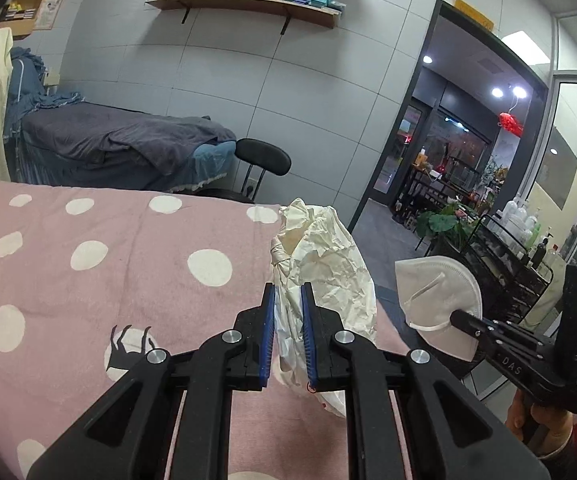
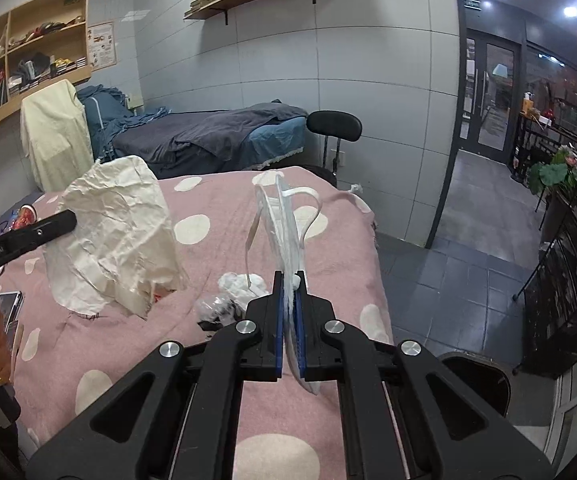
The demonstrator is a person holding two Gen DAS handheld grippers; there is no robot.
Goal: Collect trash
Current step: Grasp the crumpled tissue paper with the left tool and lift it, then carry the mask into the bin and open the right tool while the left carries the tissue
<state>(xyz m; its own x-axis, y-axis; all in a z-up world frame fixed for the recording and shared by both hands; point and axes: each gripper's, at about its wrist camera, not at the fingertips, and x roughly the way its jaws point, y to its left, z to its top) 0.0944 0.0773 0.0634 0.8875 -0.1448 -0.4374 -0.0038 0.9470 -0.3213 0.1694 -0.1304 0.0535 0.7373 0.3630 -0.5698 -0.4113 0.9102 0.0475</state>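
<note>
Crumpled cream paper sheet [image 1: 324,264] clamped in left gripper [image 1: 288,300]; white folded face mask [image 2: 284,220] pinched in right gripper [image 2: 289,280], both above pink polka-dot blanket [image 1: 88,300]. Advice: keep both grips firm; black bin [image 2: 476,380] beside blanket looks nearest.

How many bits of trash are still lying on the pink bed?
2 that I can see: a white crumpled wad and a clear plastic wrapper beside it, just left of the right gripper. More may be hidden.

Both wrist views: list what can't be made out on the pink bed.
- Small trash beside the right gripper: its fingers partly cover it in the right wrist view; kind unclear.
- Crumpled paper: the left gripper hides its lower part in the left wrist view.
- Phone: cut off near the left edge.
</note>
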